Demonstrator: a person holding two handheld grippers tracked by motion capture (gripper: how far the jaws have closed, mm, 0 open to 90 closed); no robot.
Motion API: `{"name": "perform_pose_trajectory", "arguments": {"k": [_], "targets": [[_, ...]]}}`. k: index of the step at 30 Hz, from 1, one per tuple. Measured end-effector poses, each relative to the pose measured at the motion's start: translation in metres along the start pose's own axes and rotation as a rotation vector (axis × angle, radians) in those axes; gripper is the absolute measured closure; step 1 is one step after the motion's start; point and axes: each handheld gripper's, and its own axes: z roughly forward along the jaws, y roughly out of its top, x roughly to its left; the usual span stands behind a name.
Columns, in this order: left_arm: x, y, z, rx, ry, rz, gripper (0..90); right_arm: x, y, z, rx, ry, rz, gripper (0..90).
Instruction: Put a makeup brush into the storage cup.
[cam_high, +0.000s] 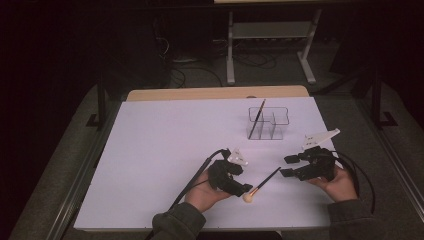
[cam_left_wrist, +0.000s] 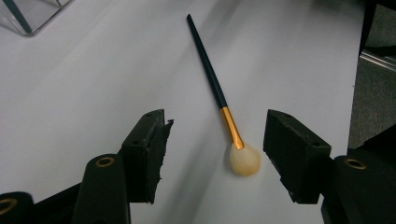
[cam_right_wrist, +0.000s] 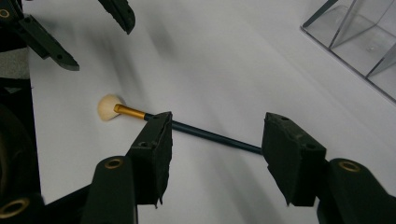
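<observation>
A makeup brush (cam_high: 262, 185) with a dark handle, gold ferrule and cream head lies flat on the white table between my two grippers. My left gripper (cam_high: 245, 189) is open, and the brush head (cam_left_wrist: 244, 159) rests on the table between its jaws with neither pad touching it. Open as well, my right gripper (cam_high: 287, 166) hovers over the thin handle (cam_right_wrist: 210, 135), which runs across the gap between its jaws without being pinched. Beyond the brush head, the left gripper (cam_right_wrist: 88, 32) appears in the right gripper view. A second brush (cam_high: 257, 119) leans in a clear organizer (cam_high: 270, 125).
The clear divided organizer (cam_right_wrist: 359, 42) stands at the back right of the white table (cam_high: 160, 145), and its corner (cam_left_wrist: 28, 14) is visible in the left gripper view. A wooden strip (cam_high: 215, 93) marks the far edge. A metal stand and cables occupy the dark floor behind.
</observation>
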Motion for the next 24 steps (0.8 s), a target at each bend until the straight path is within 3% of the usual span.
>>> {"name": "perform_pose_trajectory", "arguments": {"k": [16,21,24], "targets": [[-0.007,0.014,0.02,0.056,-0.013,0.017,43.5,-0.001,0.0,-0.001,-0.007,-0.004,0.006,41.4],[-0.009,0.015,0.027,0.063,-0.013,0.006,46.3,-0.002,-0.001,-0.001,-0.005,-0.008,0.009,41.0],[-0.007,0.016,0.028,0.088,-0.009,0.022,48.7,-0.002,-0.002,-0.001,-0.003,-0.009,0.012,41.0]]}}
